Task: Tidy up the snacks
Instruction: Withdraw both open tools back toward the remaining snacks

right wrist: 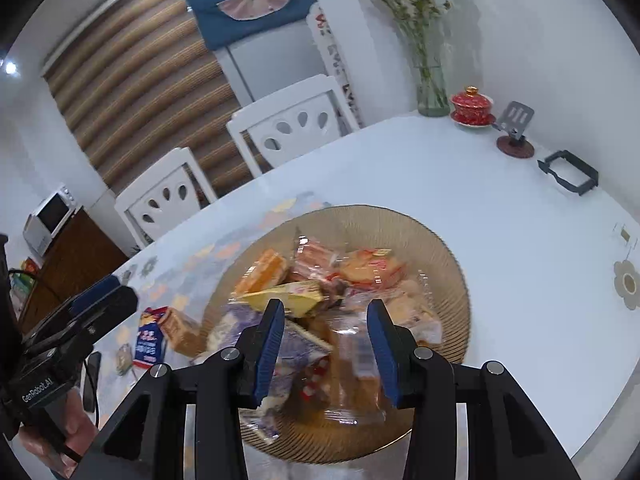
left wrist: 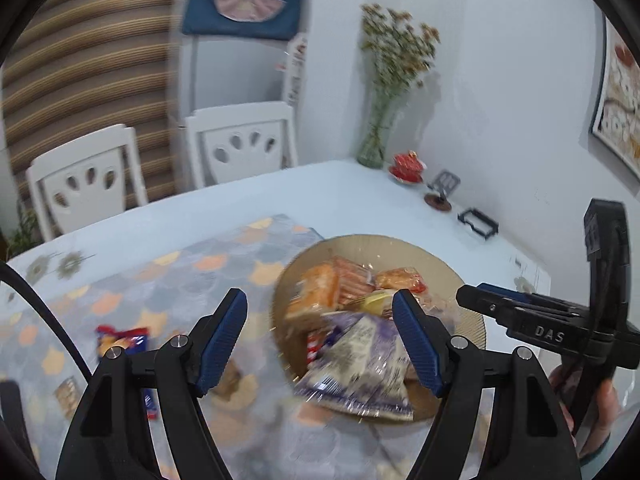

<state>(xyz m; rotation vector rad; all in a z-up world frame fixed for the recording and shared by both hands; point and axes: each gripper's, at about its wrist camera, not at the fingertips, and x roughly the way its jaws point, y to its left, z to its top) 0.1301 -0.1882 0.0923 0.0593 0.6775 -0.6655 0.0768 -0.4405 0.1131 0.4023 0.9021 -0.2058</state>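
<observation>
A ribbed tan plate (left wrist: 468, 280) (right wrist: 452, 264) holds several wrapped snacks: orange packs (left wrist: 320, 288) (right wrist: 264, 270), a yellow pack (right wrist: 288, 298) and a purple-white pack (left wrist: 360, 364). My left gripper (left wrist: 320, 336) is open and empty, hovering over the plate's left edge above the purple-white pack. My right gripper (right wrist: 326, 344) is open and empty above the plate's near side, over a clear-wrapped snack (right wrist: 360, 376). A red-blue snack pack (left wrist: 120, 340) (right wrist: 150, 338) lies on the patterned mat (left wrist: 160, 280) left of the plate. Each gripper shows in the other's view, the right one (left wrist: 472, 294) and the left one (right wrist: 120, 292).
The white table (right wrist: 500, 208) carries a glass vase of dried flowers (right wrist: 432, 92), a red lidded cup (right wrist: 472, 106), a small stand (right wrist: 516, 136) and a black holder (right wrist: 568, 174) at the far right. Two white chairs (right wrist: 288, 128) stand behind the table.
</observation>
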